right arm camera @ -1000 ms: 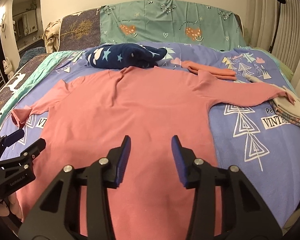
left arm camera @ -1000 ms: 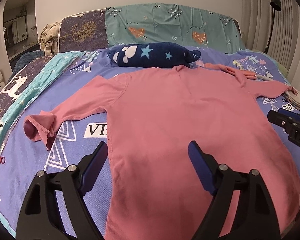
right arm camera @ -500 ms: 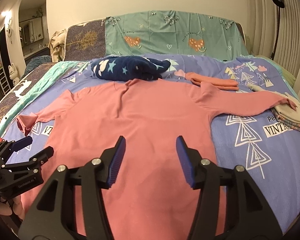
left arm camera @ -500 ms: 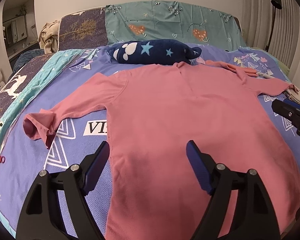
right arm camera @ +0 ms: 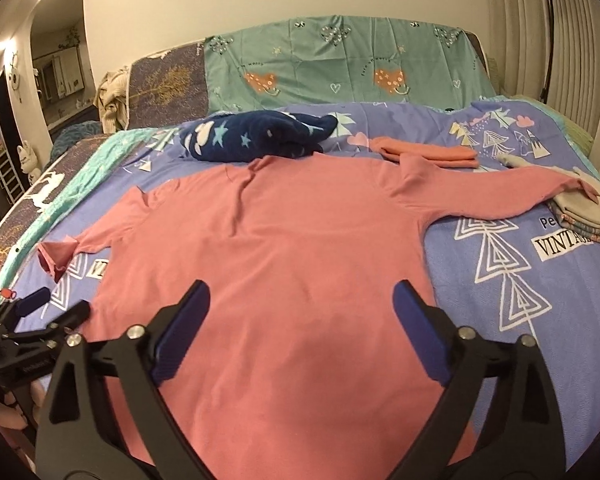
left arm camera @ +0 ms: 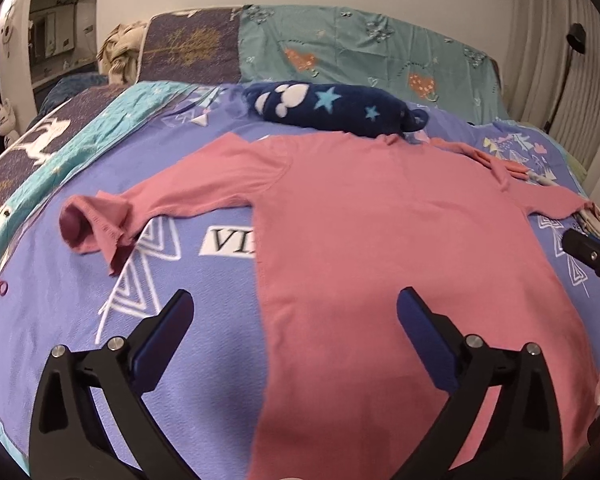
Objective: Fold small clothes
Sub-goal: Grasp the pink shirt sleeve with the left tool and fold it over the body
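**Pink top laid flat, both tongs opening over it**

Pink long-sleeved top (right arm camera: 276,264) — soft, matte knit — lies spread flat on the purple printed bedspread (right arm camera: 512,280), hem toward the cameras, neck toward the headboard. One sleeve runs out to the left, its cuff (left arm camera: 96,224) curled over and showing a darker inside. The other sleeve stretches right; its cuff end rests on a small stack of folded grey cloths (right arm camera: 588,208).

Left gripper (left arm camera: 296,312): jaws opening, blue pads wide apart, nothing between them. It hangs above the side seam of the top, one finger over bedspread, the other over pink fabric.

Right gripper (right arm camera: 300,304): jaws opening, wide apart, nothing gripped — both fingers over the lower body of the top.

Beyond the neck sits a plush navy bundle with white and pale-blue stars (right arm camera: 256,136), touching the collar. A folded orange-pink garment (right arm camera: 428,152) lies just beside the right shoulder.
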